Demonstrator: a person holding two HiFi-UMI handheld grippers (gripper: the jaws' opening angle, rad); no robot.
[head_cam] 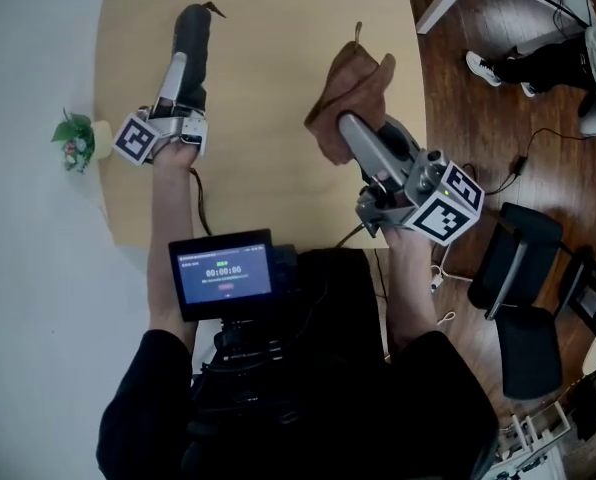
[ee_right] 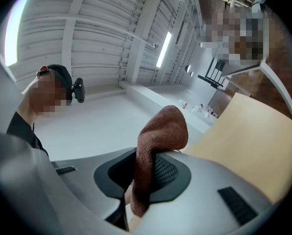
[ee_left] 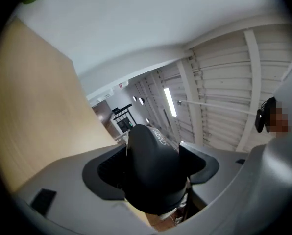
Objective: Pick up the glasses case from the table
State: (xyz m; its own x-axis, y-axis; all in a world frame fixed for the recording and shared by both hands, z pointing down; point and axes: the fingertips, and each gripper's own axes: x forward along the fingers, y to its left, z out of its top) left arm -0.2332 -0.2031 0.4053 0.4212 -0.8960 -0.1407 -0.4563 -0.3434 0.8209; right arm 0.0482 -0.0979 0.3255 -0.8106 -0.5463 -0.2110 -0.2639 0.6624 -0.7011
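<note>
The black glasses case (head_cam: pixel 192 40) is held up over the wooden table (head_cam: pixel 268 203), its long side pointing away from me. My left gripper (head_cam: pixel 185 80) is shut on it; in the left gripper view the case (ee_left: pixel 153 173) fills the gap between both dark pads, with the table edge-on at the left. My right gripper (head_cam: pixel 366 150) is shut on a brown cloth (head_cam: pixel 350 90) that hangs crumpled above the table's right part. In the right gripper view the cloth (ee_right: pixel 158 143) is pinched between the pads and folds over the top.
A small potted plant (head_cam: pixel 75 139) sits at the table's left edge. A camera monitor (head_cam: pixel 224 273) hangs at my chest. Right of the table on the wood floor are a dark chair (head_cam: pixel 523 293), cables, and a person's shoes (head_cam: pixel 493 69).
</note>
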